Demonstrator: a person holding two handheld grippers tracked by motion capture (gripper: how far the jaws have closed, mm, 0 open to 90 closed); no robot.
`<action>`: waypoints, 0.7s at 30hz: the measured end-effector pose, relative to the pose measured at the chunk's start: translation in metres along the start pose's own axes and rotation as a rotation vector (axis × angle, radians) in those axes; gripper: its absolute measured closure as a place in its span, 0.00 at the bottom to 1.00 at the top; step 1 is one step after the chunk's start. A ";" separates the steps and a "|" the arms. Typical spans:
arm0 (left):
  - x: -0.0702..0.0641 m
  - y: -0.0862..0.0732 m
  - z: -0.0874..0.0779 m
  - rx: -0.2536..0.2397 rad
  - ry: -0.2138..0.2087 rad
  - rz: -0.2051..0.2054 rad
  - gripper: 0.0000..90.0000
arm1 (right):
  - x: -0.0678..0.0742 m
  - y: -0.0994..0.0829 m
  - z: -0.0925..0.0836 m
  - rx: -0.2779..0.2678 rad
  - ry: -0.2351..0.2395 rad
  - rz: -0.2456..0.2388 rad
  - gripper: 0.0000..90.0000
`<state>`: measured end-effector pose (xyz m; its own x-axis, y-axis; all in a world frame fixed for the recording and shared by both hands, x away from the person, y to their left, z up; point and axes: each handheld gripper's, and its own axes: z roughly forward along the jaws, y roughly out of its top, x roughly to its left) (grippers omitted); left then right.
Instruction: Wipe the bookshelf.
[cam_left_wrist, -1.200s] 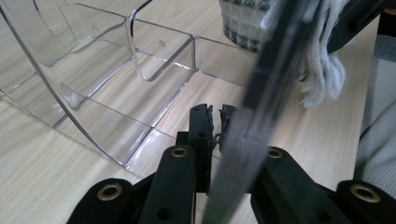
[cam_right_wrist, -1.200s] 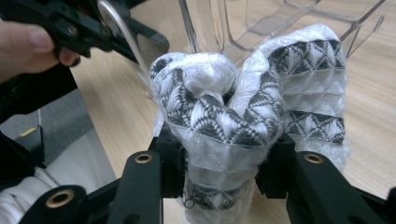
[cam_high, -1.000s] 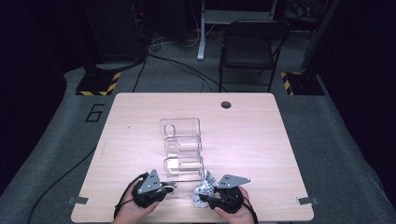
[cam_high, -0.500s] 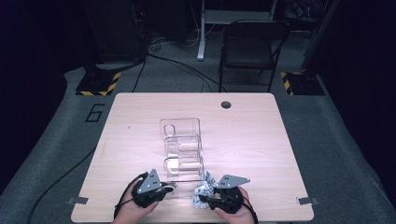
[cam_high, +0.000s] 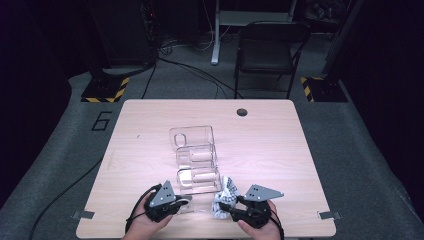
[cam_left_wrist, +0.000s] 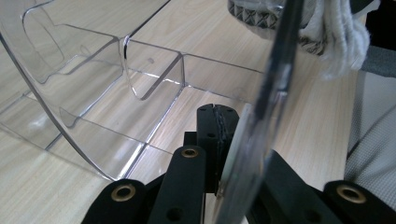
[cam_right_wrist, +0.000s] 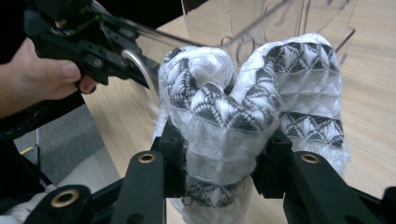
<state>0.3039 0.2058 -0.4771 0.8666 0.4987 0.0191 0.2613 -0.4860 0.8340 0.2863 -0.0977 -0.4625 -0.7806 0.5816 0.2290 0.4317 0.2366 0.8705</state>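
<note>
A clear plastic organizer with several compartments lies on the wooden desk, running from the desk's middle toward the person's edge. At its near end the left hand-held gripper has its jaws pressed together on the organizer's clear wall; the left gripper view shows that wall clamped edge-on between the black pads, with the open compartments stretching away to the left of it. The jaws have just been closing on that wall. Just to the right of the organizer's near end, the right hand-held gripper pinches a rolled pair of white socks with a dark zigzag pattern. In the right gripper view the sock bundle bulges up between the two jaws, squeezed at its lower part, and the organizer's clear edge stands right behind it. That view also shows the person's other hand wrapped around the left hand-held gripper beside the organizer. The socks are close against the organizer's near right corner, raised off the desk in the grip; whether they touch the plastic I cannot tell. A black chair stands on the floor beyond the desk's far edge.
</note>
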 end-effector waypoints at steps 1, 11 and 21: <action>0.000 0.001 0.000 -0.002 -0.010 -0.001 0.99 | 0.001 0.001 -0.002 -0.012 -0.005 -0.002 0.69; -0.006 0.004 0.003 0.001 0.023 -0.007 0.99 | 0.013 0.005 -0.007 -0.063 0.002 -0.027 0.70; 0.001 -0.002 -0.006 -0.031 0.044 -0.050 0.85 | 0.010 -0.005 0.015 0.045 -0.031 -0.054 0.70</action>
<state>0.3018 0.2121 -0.4751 0.8332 0.5530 0.0008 0.2896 -0.4376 0.8513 0.2827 -0.0813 -0.4710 -0.7893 0.5904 0.1685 0.4100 0.3025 0.8605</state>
